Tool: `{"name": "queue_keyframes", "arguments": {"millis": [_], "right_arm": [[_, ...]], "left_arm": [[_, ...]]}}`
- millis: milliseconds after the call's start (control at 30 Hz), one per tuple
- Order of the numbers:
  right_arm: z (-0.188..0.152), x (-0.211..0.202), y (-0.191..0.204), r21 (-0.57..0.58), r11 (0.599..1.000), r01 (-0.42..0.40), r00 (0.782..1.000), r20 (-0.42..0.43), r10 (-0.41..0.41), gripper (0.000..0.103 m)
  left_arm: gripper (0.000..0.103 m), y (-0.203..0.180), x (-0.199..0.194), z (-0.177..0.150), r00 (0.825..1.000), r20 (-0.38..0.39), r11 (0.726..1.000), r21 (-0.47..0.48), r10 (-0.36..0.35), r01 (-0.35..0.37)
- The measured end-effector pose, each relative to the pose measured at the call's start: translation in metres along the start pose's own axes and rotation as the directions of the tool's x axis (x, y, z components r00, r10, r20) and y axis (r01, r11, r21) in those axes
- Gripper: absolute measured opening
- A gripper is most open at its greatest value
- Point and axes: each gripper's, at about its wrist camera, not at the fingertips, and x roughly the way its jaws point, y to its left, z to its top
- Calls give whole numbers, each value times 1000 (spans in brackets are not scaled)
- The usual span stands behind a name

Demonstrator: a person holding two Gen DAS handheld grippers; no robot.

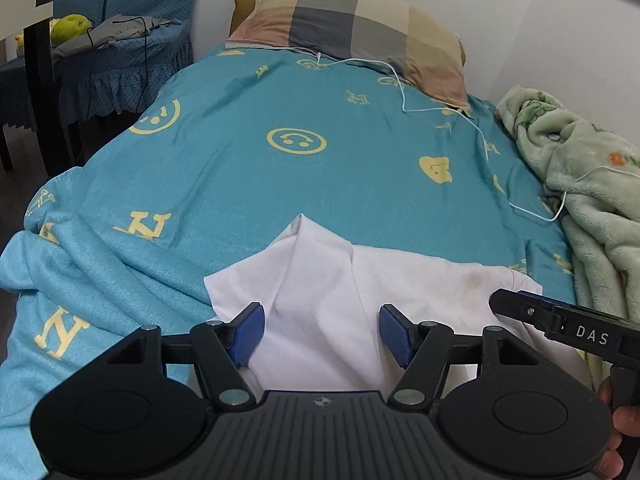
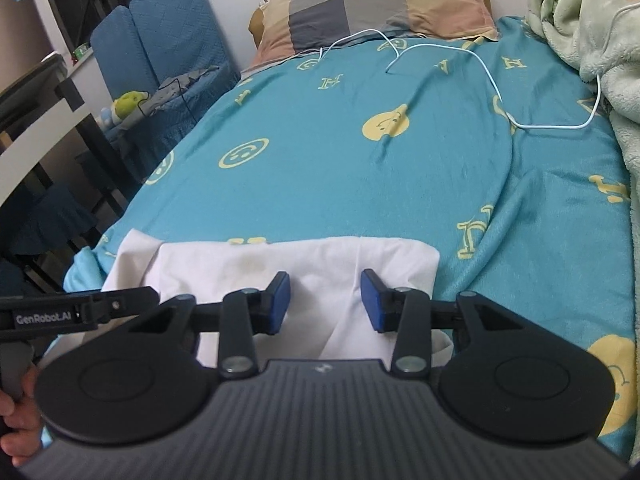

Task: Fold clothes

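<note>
One white garment point(image 1: 320, 292), partly folded, lies at the near edge of the bed's teal cover point(image 1: 280, 184). Two grippers over it: left gripper point(image 1: 322, 330) jaws wide apart, nothing between the pads; right gripper point(image 2: 325, 302) jaws narrower, also gripping nothing. One checked pillow point(image 1: 352, 20) at the head. One green blanket point(image 1: 592, 184) along the right edge. One white cable point(image 2: 500, 92).

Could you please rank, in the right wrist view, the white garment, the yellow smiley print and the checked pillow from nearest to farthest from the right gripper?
From the right gripper:
1. White garment, directly beneath the jaws.
2. Yellow smiley print, mid-bed.
3. Checked pillow, at the head of the bed.
</note>
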Motion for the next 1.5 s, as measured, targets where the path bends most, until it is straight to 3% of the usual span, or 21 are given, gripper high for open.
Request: {"name": "queue_keyframes", "arguments": {"millis": [367,700,933,1000,1033,1100,1233,1400,1500], "right_arm": [[-5,-48,12,17,1000,-6,999,45,5,44],[-24,-30,13,-19,1000,20,999,-42,-21,43],[-24,-32,10,25,1000,9,999,-41,-8,43],[-22,-41,9,56,998,0,1000,-31,2,43],[-21,-47,9,74,997,-9,1000,-23,11,44],[-19,-61,9,108,994,-27,1000,-5,28,44],[-16,-90,10,178,982,-58,998,30,53,44],[-18,-110,-1,325,933,-155,988,41,150,44],[-26,-111,-1,408,888,-213,974,23,223,44]], "left_arm": [[66,-21,-48,-12,999,46,998,61,-15,13],[66,-24,-24,-28,1000,-18,997,80,2,0],[67,-21,-45,-29,999,-16,999,18,-45,46],[75,-18,-64,-33,996,10,996,-40,-83,84],[79,-14,-74,-37,992,23,986,-102,-127,129],[84,-5,-91,-45,973,50,943,-241,-225,231],[87,4,-95,-71,915,39,798,-474,-402,371],[86,11,-65,-100,891,-6,699,-621,-455,353],[87,19,-50,-106,882,20,647,-672,-471,361]]}}
